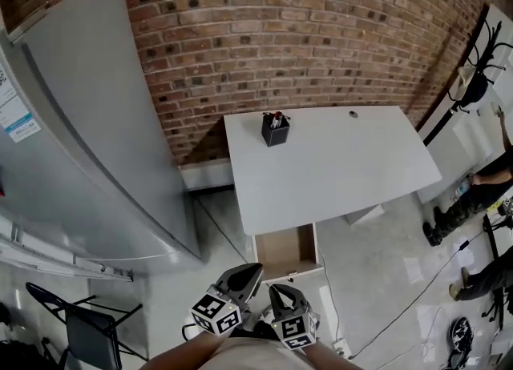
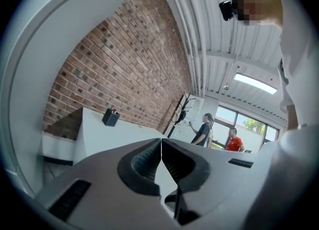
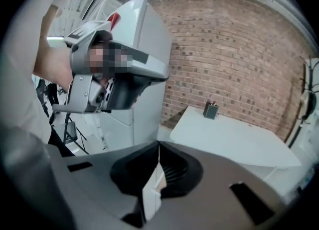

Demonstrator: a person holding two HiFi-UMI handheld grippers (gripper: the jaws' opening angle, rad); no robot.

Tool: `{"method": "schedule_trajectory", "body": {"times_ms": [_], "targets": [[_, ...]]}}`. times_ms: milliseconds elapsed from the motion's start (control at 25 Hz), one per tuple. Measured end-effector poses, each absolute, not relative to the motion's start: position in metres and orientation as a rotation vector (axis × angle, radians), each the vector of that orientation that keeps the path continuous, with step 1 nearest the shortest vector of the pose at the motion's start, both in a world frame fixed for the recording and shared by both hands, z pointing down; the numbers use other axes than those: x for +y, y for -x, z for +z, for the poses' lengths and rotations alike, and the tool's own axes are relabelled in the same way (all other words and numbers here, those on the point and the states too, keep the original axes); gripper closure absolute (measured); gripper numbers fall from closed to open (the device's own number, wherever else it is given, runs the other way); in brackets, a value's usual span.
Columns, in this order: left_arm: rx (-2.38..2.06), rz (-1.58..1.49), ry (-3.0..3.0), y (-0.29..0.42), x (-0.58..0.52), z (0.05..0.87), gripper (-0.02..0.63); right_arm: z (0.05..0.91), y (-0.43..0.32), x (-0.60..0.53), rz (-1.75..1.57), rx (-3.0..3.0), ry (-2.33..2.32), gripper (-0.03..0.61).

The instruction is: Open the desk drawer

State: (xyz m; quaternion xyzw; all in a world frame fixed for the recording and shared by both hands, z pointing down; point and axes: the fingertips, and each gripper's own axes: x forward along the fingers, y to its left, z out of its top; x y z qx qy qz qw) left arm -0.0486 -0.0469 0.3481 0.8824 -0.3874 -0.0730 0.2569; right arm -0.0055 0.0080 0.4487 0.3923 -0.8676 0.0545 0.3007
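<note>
The white desk (image 1: 337, 172) stands against the brick wall, with a black pen holder (image 1: 275, 130) on its far side. Under its near edge the wooden drawer (image 1: 285, 253) stands pulled out, and what shows of its inside is bare. Both grippers hang low in the head view, short of the drawer and touching nothing. My left gripper (image 1: 245, 275) is shut and empty, and its view looks level over the desk (image 2: 102, 133) to the pen holder (image 2: 110, 117). My right gripper (image 1: 282, 293) is shut too, tilted down toward the desk (image 3: 234, 142).
A tall grey cabinet (image 1: 96, 136) fills the left side. A black chair (image 1: 80, 330) stands at the lower left. Cables run over the concrete floor (image 1: 385, 312). People (image 1: 473, 196) and a coat rack (image 1: 473, 80) are at the right.
</note>
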Motion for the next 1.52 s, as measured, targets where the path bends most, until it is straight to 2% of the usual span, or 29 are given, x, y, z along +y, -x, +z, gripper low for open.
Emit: {"method": "schedule_trajectory", "body": {"times_ms": [280,600,1000,1520], "targets": [[-1.029,-0.27,-2.443,0.091,-0.053,0.331,0.604,0.402,0.048,-0.017,0.076,-2.306,-1.181,0.558],[-1.025,-0.288,-2.47,0.109,-0.041,0.327,0.604,0.354,0.07,-0.014,0.038,-2.329,-1.291,0.558],[-1.035,-0.251,-2.563,0.085,-0.02,0.309,0.604,0.317,0.054,-0.005,0.012,-2.414,-1.396,0.558],[-1.025,-0.152,-2.566,0.062,0.008,0.32,0.604,0.331,0.037,0.012,0.071,-2.44,-1.344,0.561]]}}
